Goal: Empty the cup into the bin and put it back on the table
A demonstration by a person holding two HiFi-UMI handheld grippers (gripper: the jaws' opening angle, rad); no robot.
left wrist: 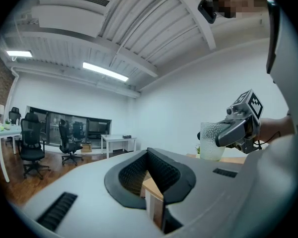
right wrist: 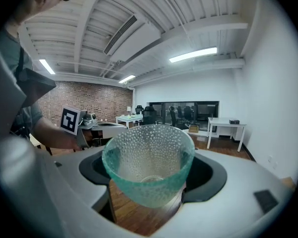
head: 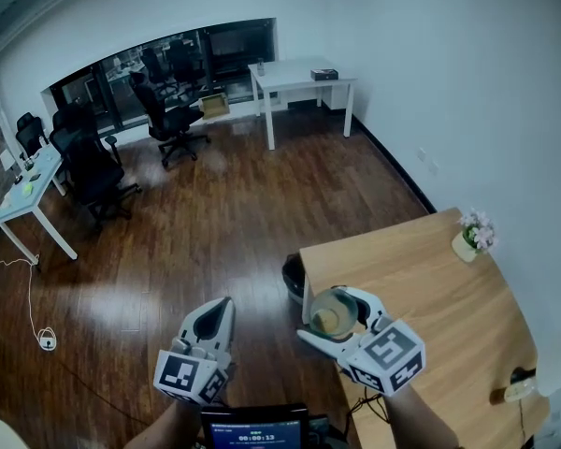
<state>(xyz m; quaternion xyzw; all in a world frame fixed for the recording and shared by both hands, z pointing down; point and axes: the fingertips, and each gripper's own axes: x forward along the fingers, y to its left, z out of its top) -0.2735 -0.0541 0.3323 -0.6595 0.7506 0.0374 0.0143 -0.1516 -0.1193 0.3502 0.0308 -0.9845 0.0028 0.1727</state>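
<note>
Clasping the cup (right wrist: pixel 148 162) around its wall, the right hand-held gripper (head: pixel 323 316) is holding it upright in the air, over the near corner of the wooden surface (head: pixel 439 288) and just short of the dark bin (head: pixel 293 274) standing on the floor by that corner. The left hand-held gripper (head: pixel 220 311) is hanging off to the side over the floor, clenched with its tips together and nothing between them.

The lifting is done, since the cup is already off the surface. Whether the emptying is done is harder to judge. In the right gripper view the cup is looking clear to its bottom. In the head view a tan patch is showing inside, which may be contents or only wood seen through the glass. At the least, setting the cup back down is remaining.

Counting: one cup, one bin, two hand-held grippers, one wooden surface, and one small flower pot (head: pixel 469 237) sitting at its far edge.
</note>
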